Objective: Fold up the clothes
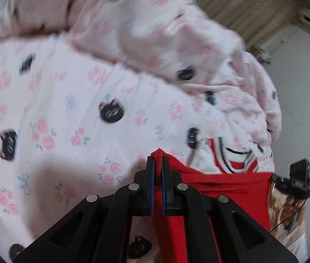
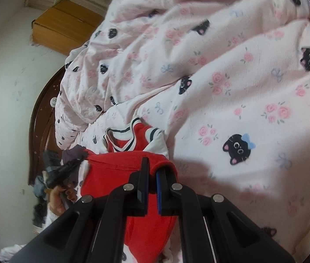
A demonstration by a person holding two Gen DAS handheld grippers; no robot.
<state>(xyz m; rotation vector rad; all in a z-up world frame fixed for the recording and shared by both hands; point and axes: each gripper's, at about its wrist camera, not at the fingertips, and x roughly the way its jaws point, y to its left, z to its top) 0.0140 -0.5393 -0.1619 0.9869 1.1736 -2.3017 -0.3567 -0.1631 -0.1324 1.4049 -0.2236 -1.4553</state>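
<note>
Both clamped: left gripper (image 1: pixel 159 161) and right gripper (image 2: pixel 152 164) pinch red knit garment (image 1: pixel 225 188) edge above cat-print bedsheet (image 1: pixel 67 100).

My black tongs (image 1: pixel 159 164) have blue pads (image 1: pixel 152 175). The garment (image 1: pixel 225 188) is red, with a white collar striped navy. The bedcover (image 1: pixel 67 109) is pale pink, printed with pink roses, blue bows and black cat faces.

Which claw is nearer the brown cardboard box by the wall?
Right, as far as these views show. The right claw, shut on the red garment, has the cardboard box ahead to its left; the left claw view shows no box.
</note>
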